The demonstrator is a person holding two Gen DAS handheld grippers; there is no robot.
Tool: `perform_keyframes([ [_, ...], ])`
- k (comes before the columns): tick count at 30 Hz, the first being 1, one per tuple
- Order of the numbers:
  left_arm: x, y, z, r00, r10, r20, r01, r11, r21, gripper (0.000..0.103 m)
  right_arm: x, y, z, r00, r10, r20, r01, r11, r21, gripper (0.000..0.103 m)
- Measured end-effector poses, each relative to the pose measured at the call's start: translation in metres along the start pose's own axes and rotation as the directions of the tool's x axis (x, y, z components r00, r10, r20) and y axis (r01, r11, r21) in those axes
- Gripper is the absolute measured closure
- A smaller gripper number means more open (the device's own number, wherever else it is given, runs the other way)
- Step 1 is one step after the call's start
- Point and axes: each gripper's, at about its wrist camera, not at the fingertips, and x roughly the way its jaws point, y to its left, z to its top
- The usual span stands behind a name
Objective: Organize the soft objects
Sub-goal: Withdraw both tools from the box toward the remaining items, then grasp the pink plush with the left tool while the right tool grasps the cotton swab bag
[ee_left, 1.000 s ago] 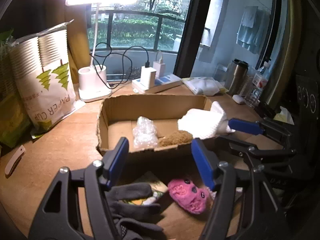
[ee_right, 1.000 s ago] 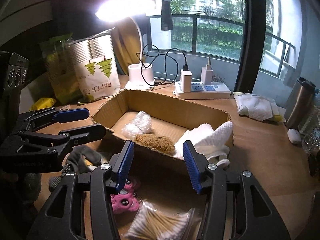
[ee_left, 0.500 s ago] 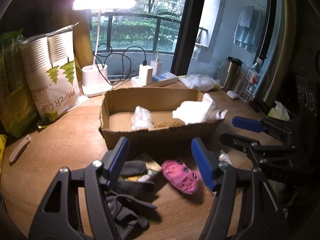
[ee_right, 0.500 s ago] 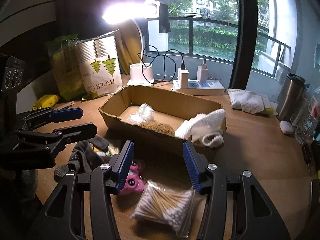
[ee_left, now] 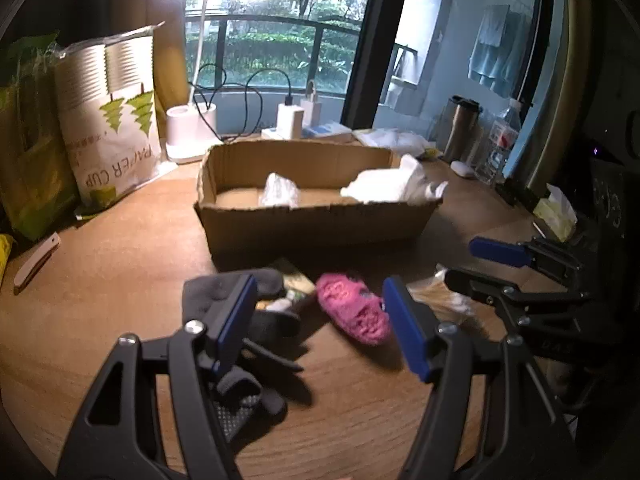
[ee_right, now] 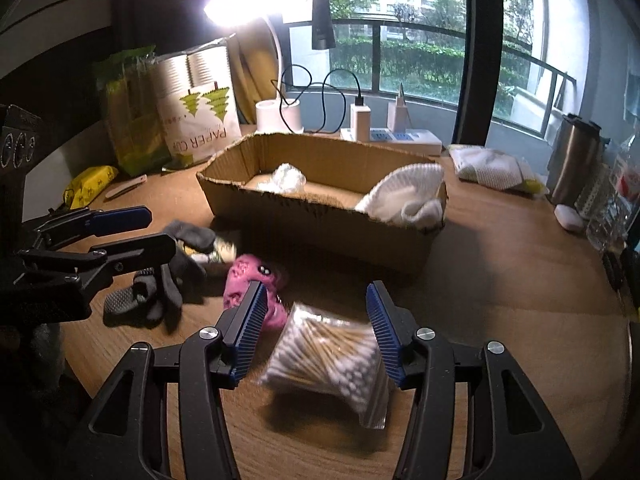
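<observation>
Both grippers released, empty: left gripper (ee_left: 316, 320) above fuzzy pink plush toy (ee_left: 354, 314) and dark grey gloves (ee_left: 240, 320); right gripper (ee_right: 316, 328) over clear bag of cotton swabs (ee_right: 328, 360). Brown cardboard box (ee_right: 320, 216) behind.

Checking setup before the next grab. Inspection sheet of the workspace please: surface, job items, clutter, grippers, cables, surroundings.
Surface: wooden table, lamp-lit.
Job's things: cardboard box holds a white cloth draped over its right end and a clear plastic wad; in front of the box lie a pink plush, dark gloves and a bag of cotton swabs.
Clutter: paper cup pack, green bag, steel tumbler, folded white cloth.
Grippers: left gripper open above gloves and plush; right gripper open over the swab bag.
Cables: black lead loops from lamp base to power strip.
Surroundings: window, balcony railing, greenery.
</observation>
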Motion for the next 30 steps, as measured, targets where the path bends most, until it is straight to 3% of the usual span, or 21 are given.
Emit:
perform_keyframes([
  [6,0.007,-0.001,-0.01,1.0,0.001,-0.031,-0.001,1.0,0.001,0.036,0.011,-0.004,-0.014,0.999,-0.008,-0.036,0.009,1.0,0.017,0.024],
  [14,0.02,-0.006,-0.015,0.998,0.008,-0.067,-0.008,1.0,0.011,0.036,0.036,-0.013,-0.027,0.994,-0.017,-0.112,0.022,0.999,0.044,0.017],
  [18,0.026,-0.01,-0.012,0.997,0.015,-0.081,-0.014,1.0,0.02,0.036,0.049,-0.018,-0.032,0.99,0.016,-0.143,-0.007,0.998,0.059,0.012],
  [22,0.034,-0.019,-0.012,0.995,0.02,-0.099,-0.016,0.999,0.04,0.036,0.052,-0.023,-0.036,0.988,0.052,-0.146,-0.042,0.997,0.072,0.012],
  [25,0.04,-0.028,-0.011,0.993,0.025,-0.114,-0.017,0.998,0.063,0.036,0.052,-0.029,-0.039,0.987,0.08,-0.141,-0.068,0.994,0.087,0.021],
  [30,0.055,-0.041,-0.008,0.99,0.041,-0.137,-0.029,0.996,0.085,0.036,0.046,-0.045,-0.041,0.991,0.048,-0.125,-0.036,0.994,0.1,0.031],
])
